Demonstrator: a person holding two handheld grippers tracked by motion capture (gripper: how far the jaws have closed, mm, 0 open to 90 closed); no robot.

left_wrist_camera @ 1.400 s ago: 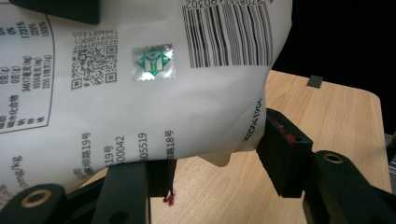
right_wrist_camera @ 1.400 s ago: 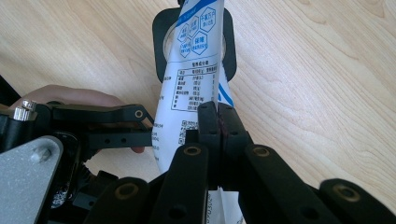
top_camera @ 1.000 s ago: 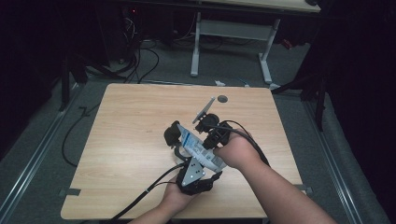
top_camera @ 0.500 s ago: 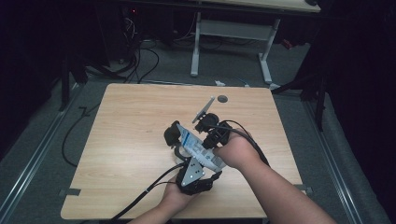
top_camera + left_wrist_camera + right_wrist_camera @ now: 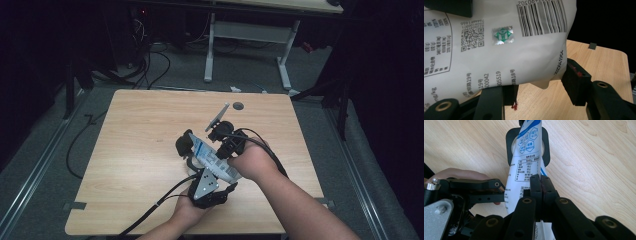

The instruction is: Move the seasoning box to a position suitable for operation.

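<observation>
A lab or recording room, dimly lit. A plain wooden desk (image 5: pixel 140 150) stands on grey carpet (image 5: pixel 45 150), with tape marks at its edge. Black cables (image 5: pixel 150 65) run across the floor to equipment in the dark. Behind it stands a second desk on white metal legs (image 5: pixel 210 50).

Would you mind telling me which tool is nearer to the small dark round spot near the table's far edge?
Right. The right tool, clamped on the pouch, sits just short of the spot. The left tool is farther back, toward the person.
</observation>
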